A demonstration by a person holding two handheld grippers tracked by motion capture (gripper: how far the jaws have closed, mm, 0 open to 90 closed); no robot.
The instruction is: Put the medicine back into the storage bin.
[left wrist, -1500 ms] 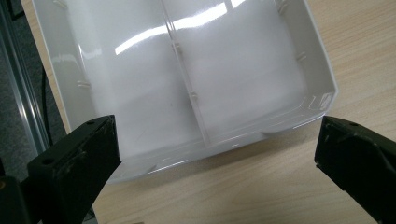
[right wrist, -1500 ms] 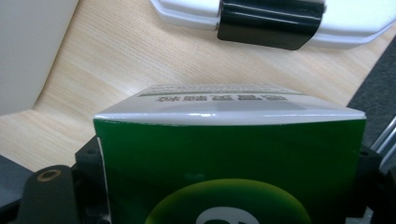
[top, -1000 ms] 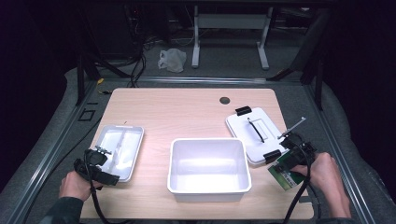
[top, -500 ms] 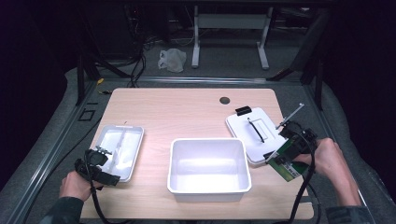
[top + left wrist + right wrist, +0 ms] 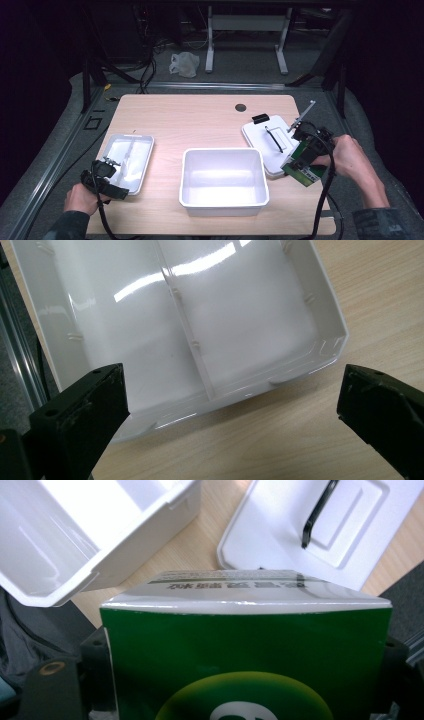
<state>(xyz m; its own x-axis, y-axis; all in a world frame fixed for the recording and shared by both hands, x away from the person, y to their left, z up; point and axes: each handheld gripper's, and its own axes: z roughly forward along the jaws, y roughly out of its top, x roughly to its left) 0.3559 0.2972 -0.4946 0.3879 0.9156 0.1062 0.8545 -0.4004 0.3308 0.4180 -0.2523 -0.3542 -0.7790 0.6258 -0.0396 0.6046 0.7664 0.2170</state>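
My right gripper [image 5: 305, 162] is shut on a green and white carton [image 5: 302, 169], held above the table's right edge beside the flat white lid [image 5: 267, 145]. In the right gripper view the carton [image 5: 245, 665] spans the whole gap between the jaws. The deep white bin [image 5: 223, 181] sits at the front middle. At the near left, my left gripper [image 5: 107, 175] rests with its jaws wide open and nothing between them, at the near end of the shallow divided white tray [image 5: 131, 157]. The tray [image 5: 190, 320] lies just ahead of that gripper's fingertips.
The lid carries a black handle [image 5: 274, 138] and a black clip [image 5: 260, 118] at its far edge. A round cable hole [image 5: 240, 107] is in the tabletop at the back. Bare wood lies between the tray and the bin. Dark floor surrounds the table.
My right gripper has risen with the carton and shifted toward the lid and bin. The left gripper has stayed still.
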